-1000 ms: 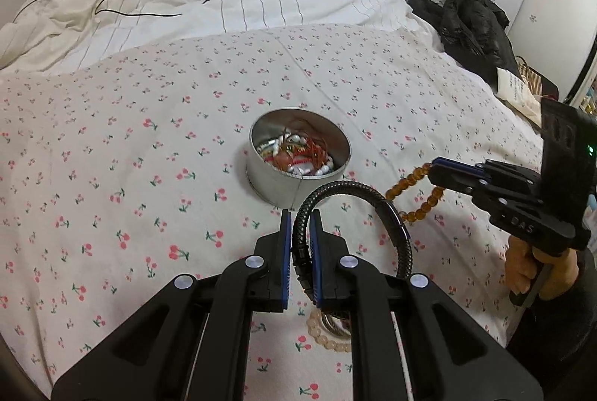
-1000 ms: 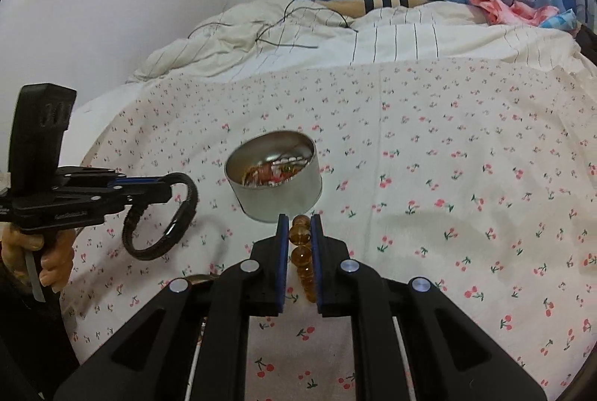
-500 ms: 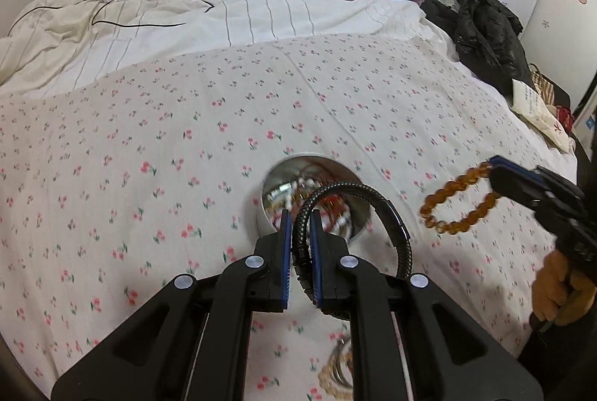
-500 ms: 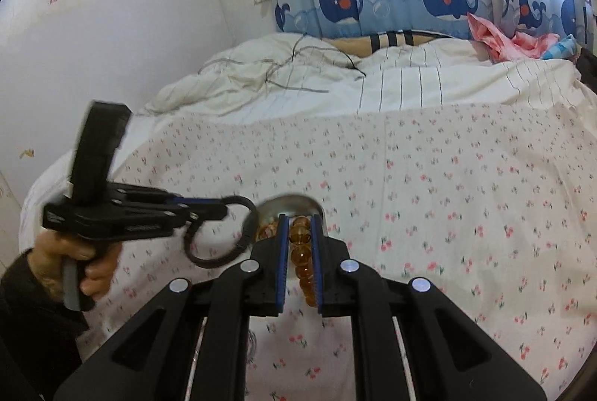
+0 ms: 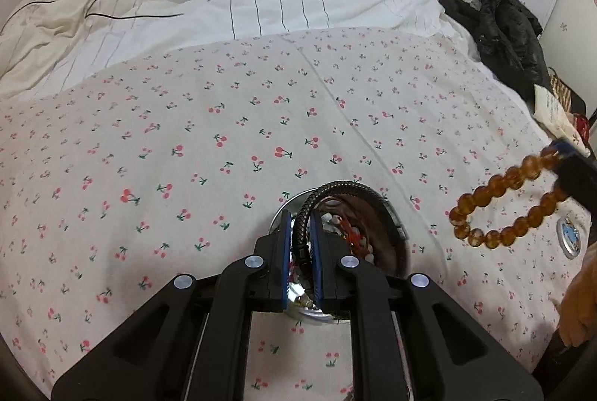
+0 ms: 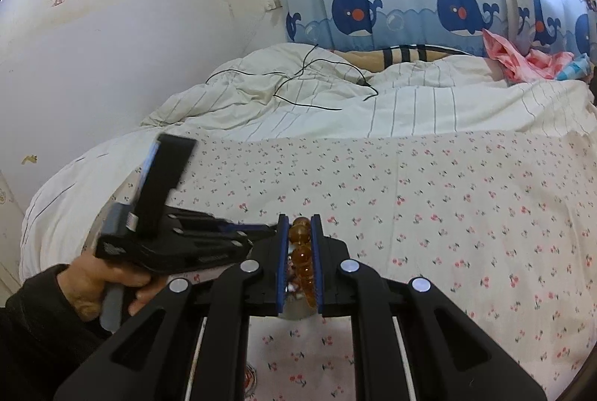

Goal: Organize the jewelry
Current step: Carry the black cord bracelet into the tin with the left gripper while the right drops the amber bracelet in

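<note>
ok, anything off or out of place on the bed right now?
Nothing spilled or damaged. One stray piece: a small round blue pendant lies loose on the cherry-print sheet, outside the tin, under the amber bead bracelet.

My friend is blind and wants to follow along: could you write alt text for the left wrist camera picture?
The left gripper clamps a black braided bracelet over an open round tin of jewelry standing on a cherry-print bedsheet. At the right edge, the right gripper holds up an amber bead bracelet.
</note>
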{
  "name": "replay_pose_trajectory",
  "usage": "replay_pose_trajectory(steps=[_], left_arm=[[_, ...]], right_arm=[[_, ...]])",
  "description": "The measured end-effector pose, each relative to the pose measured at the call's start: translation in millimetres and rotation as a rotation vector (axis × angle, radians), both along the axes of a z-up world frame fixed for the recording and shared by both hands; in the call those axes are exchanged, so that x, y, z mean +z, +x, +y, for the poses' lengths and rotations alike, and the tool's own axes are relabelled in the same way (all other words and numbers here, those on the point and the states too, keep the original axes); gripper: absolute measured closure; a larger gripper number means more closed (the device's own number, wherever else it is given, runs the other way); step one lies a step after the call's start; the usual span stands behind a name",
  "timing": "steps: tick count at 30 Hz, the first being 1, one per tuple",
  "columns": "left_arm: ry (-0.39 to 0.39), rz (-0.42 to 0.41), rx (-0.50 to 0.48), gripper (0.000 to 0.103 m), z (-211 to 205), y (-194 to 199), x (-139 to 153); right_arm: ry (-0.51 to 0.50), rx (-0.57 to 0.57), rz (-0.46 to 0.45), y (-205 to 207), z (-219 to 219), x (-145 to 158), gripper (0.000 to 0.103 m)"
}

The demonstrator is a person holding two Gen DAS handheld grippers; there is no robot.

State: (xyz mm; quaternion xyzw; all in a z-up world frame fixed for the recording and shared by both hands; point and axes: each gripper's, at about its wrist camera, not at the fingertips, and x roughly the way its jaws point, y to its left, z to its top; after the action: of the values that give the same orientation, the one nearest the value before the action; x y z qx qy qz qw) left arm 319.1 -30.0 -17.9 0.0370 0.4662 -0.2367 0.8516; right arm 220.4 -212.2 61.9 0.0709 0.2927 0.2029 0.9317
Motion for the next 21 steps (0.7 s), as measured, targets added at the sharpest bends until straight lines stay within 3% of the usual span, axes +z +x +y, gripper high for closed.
replay_pose_trajectory(steps=[5, 9, 11, 14, 16, 17, 18, 21], left_arm=[[-0.001, 0.025, 0.009, 0.089, -1, 3, -10], [-0.026, 0.018, 0.053, 0.087, 18, 6, -1], [-0.033, 0.003, 0.085, 0.083, 29, 6, 7], [-0.057, -0.006, 0.124, 0.077, 47, 5, 17], [-0.068, -0.008, 0.139, 0.073, 57, 0, 23], [-0.067, -0.008, 0.140, 0.072, 59, -2, 24], [-0.062, -0.010, 0.138, 0.069, 62, -7, 25], [-0.038, -0.004, 0.100, 0.060, 62, -28, 22]], right_arm=[[-0.010, 0.034, 0.002, 14, 17, 1, 0.091], [-0.006, 0.058, 0.019, 20, 29, -3, 0.091], [0.022, 0.077, 0.041, 25, 34, -7, 0.091], [0.152, 0.121, 0.138, 43, 30, -22, 0.090], [0.083, 0.074, 0.216, 60, 31, -43, 0.089], [0.026, 0.028, 0.237, 65, 31, -51, 0.077], [-0.021, -0.013, 0.241, 67, 28, -58, 0.073], [-0.034, -0.043, 0.211, 49, 19, -54, 0.072]])
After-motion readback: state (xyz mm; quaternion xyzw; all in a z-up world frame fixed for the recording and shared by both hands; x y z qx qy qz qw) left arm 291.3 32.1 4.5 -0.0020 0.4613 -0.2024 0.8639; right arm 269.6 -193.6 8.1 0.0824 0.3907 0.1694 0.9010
